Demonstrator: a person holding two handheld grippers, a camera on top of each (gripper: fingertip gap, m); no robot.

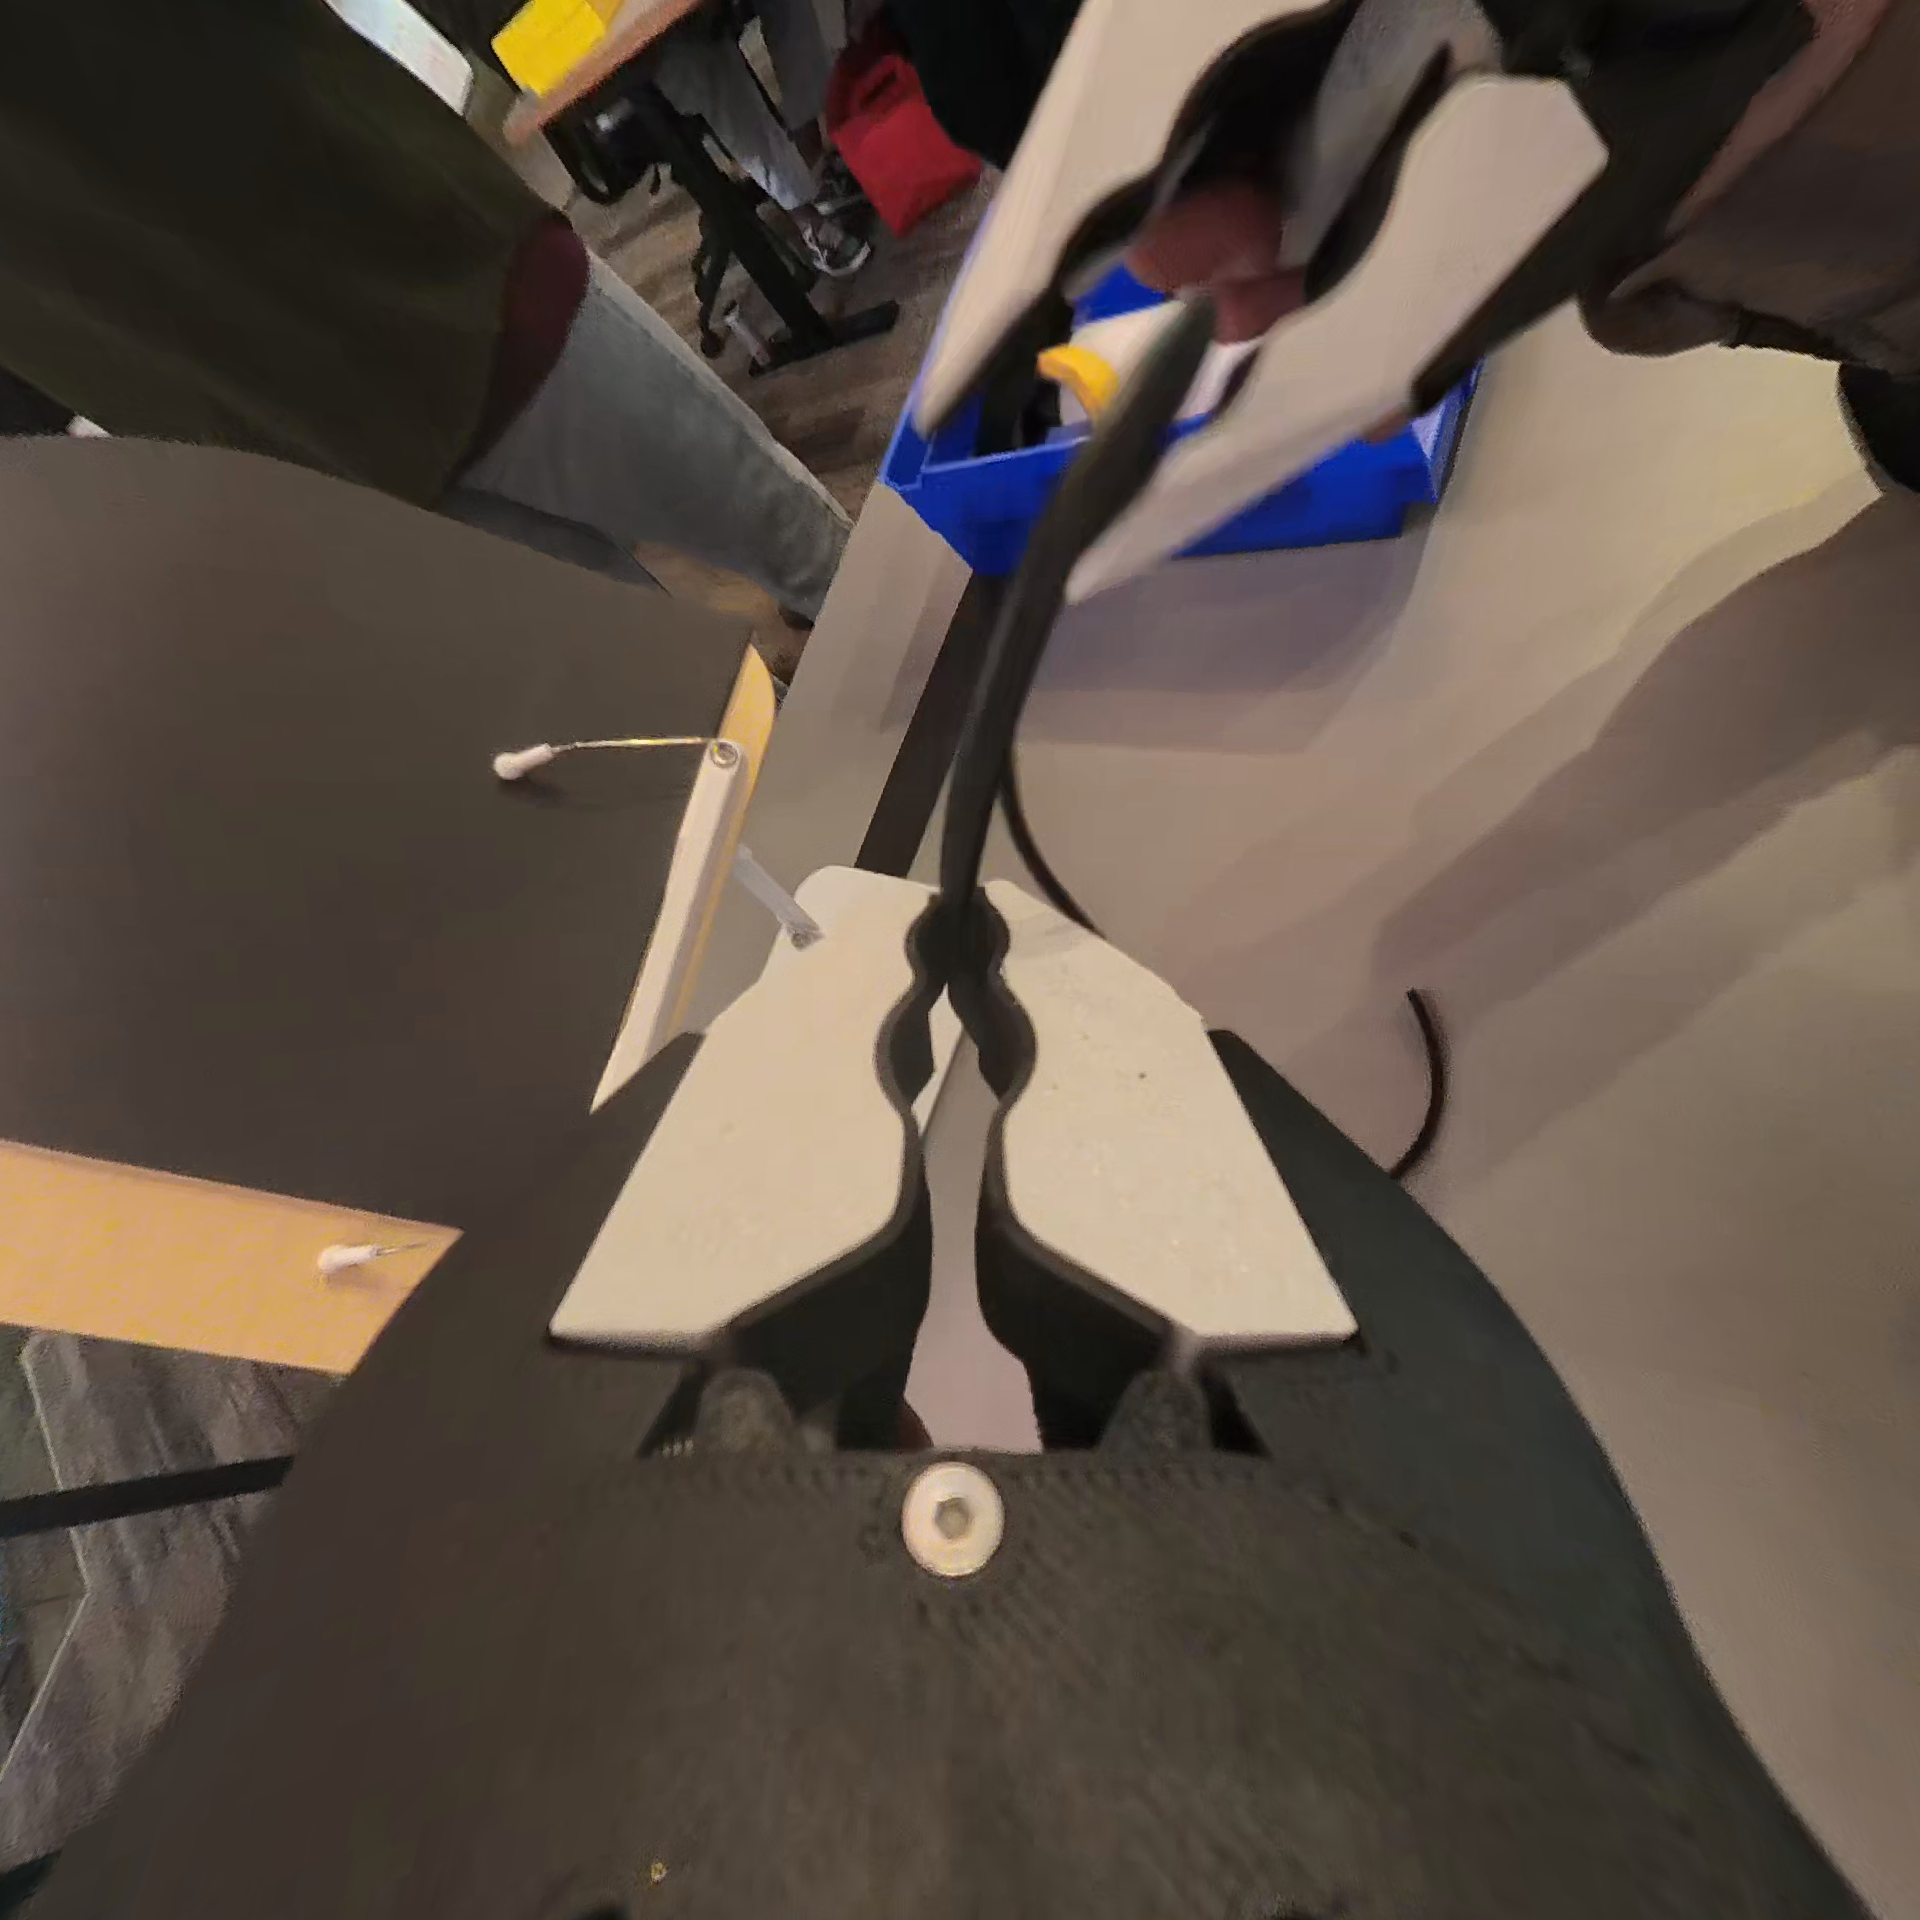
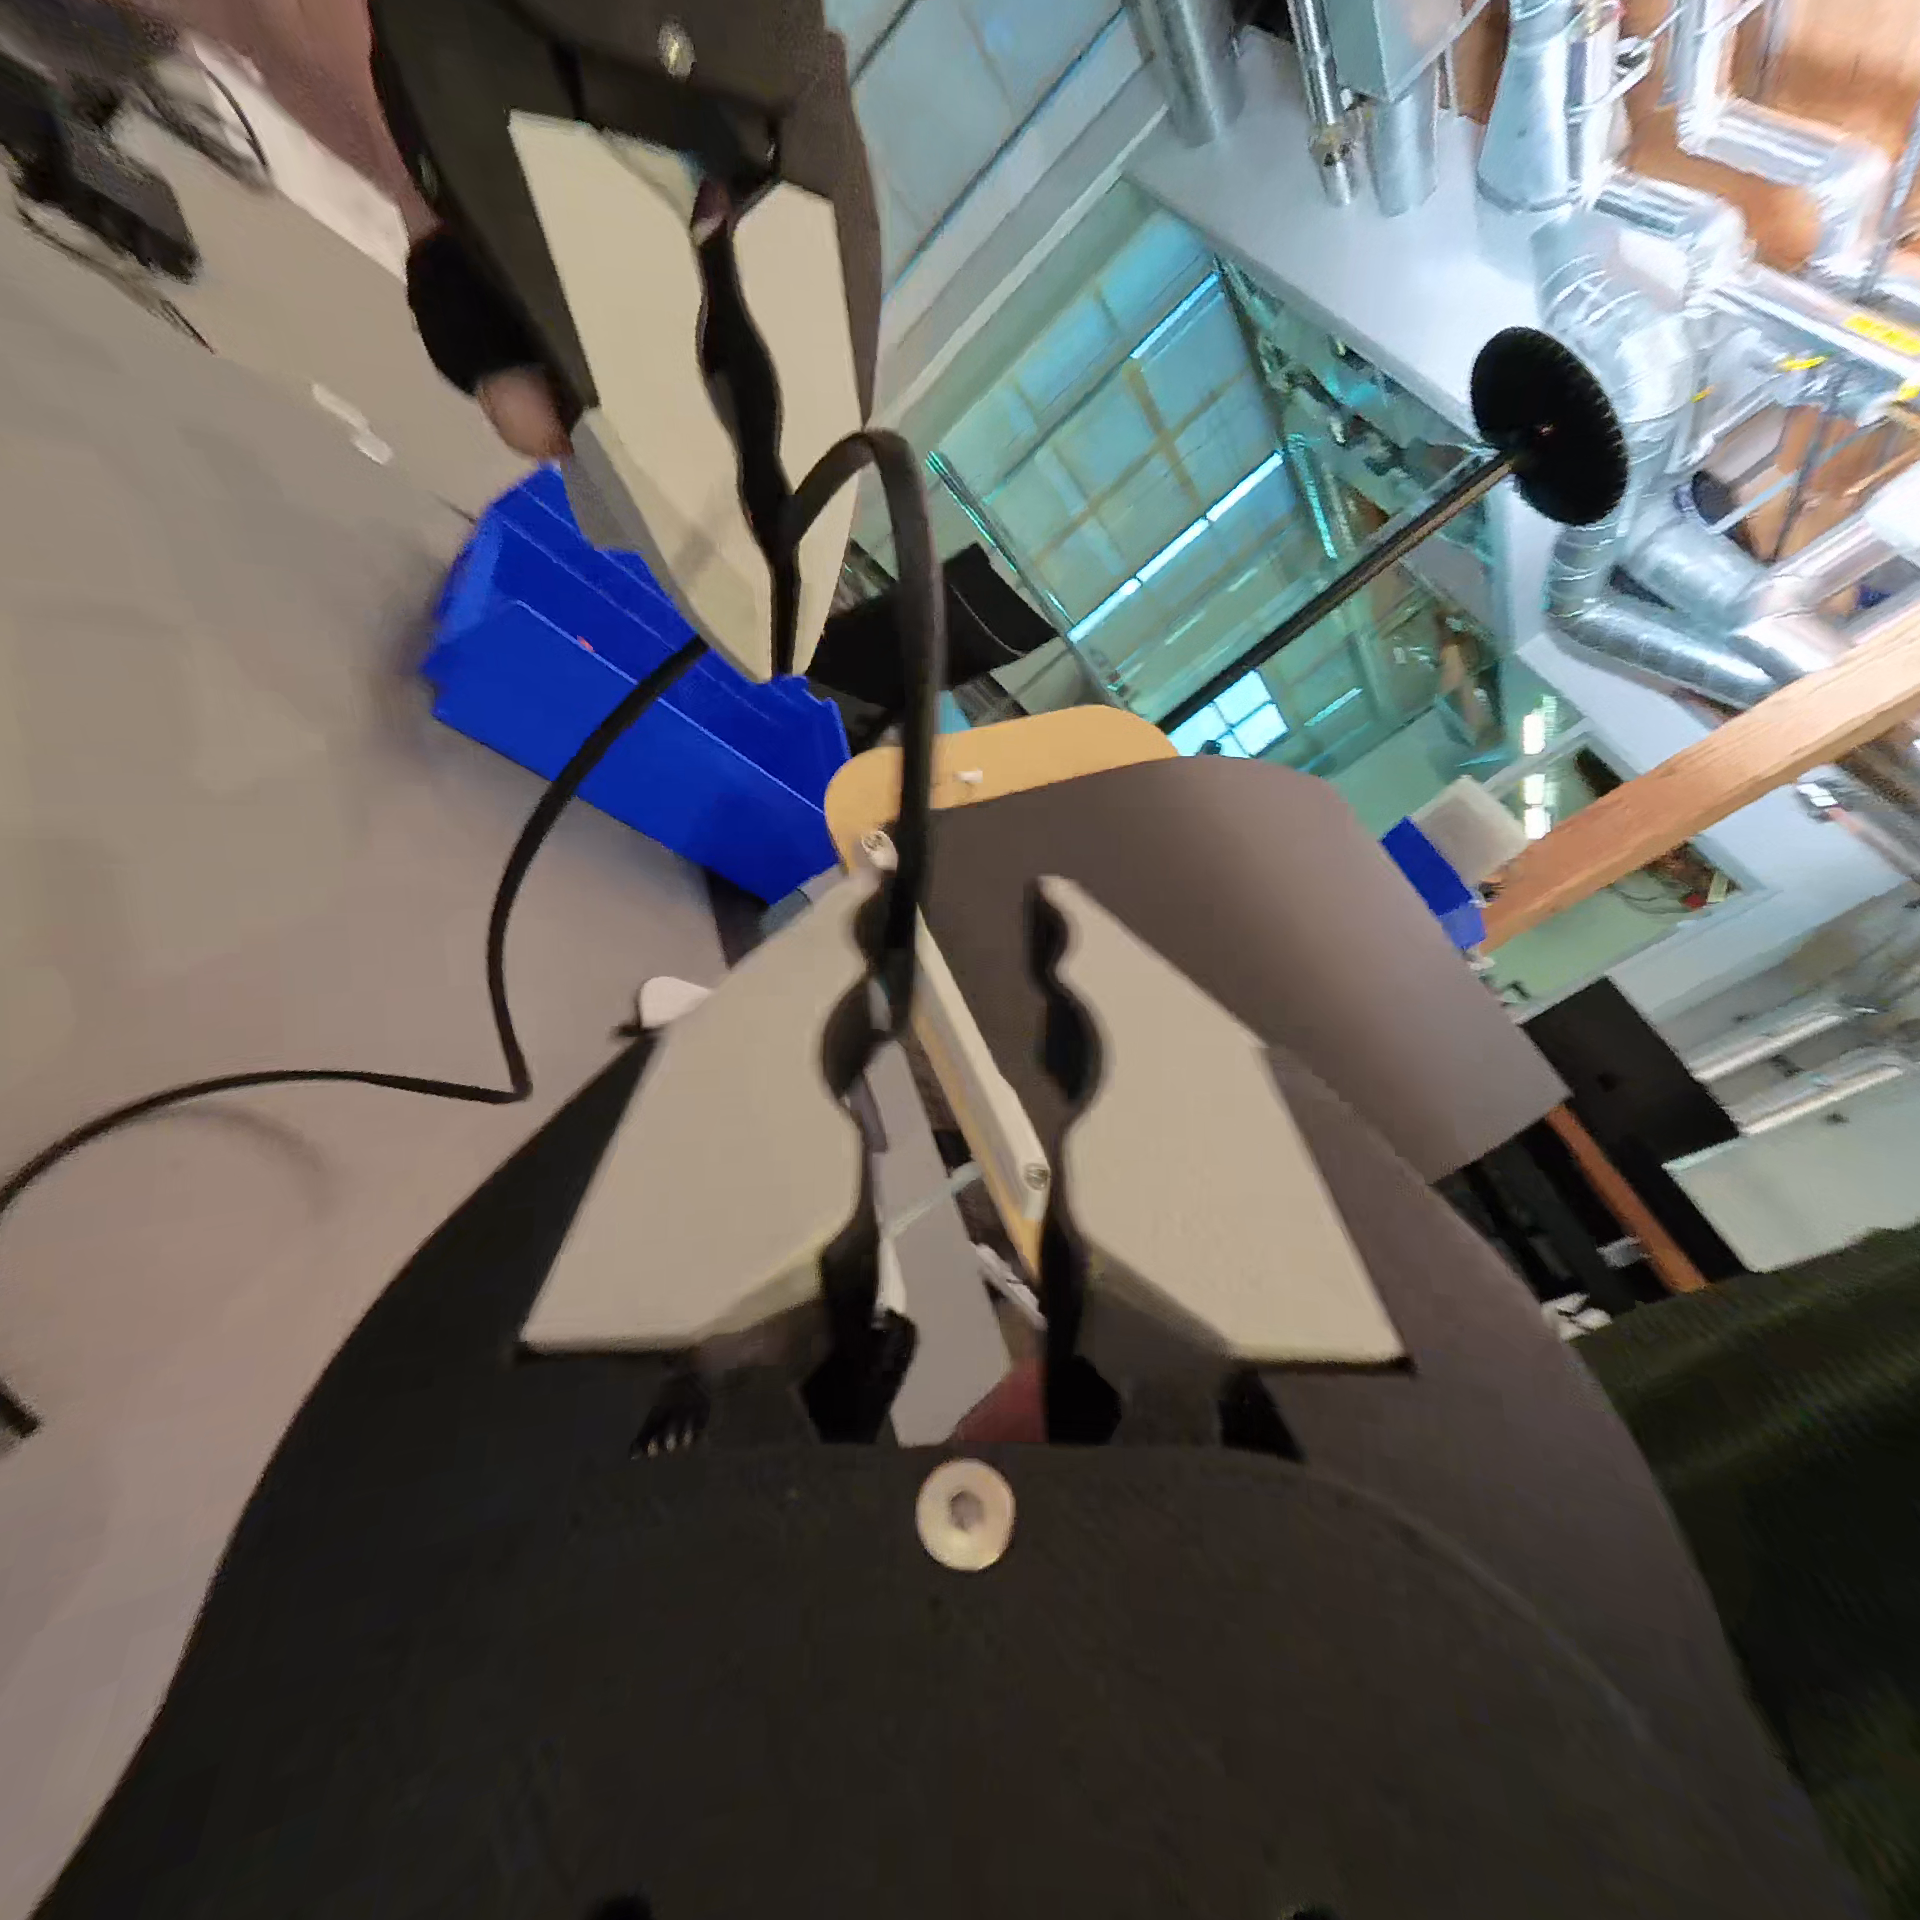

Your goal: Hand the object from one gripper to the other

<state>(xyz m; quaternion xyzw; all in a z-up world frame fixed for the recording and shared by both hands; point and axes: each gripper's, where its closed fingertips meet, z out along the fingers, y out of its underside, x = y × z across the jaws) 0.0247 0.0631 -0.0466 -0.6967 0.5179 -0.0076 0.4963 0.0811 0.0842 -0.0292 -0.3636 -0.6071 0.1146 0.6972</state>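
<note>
Left wrist view: black cable [image 1: 982, 727] pinched in the left gripper [image 1: 961, 935], jaws closed on it.
Right gripper [image 2: 951, 914] jaws stand apart, cable running beside its left finger, above the grey table [image 2: 208, 779] near a blue bin [image 2: 644, 748].

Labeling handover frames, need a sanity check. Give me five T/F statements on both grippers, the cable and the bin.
1. The left gripper is shut on the black cable. True.
2. The right gripper is clamped shut. False: its jaws stand apart, the cable lying against one finger.
3. The bin is red. False: it is blue.
4. The cable trails onto the grey table. True.
5. The bin hangs from the cable. False: it sits on the table.
</note>
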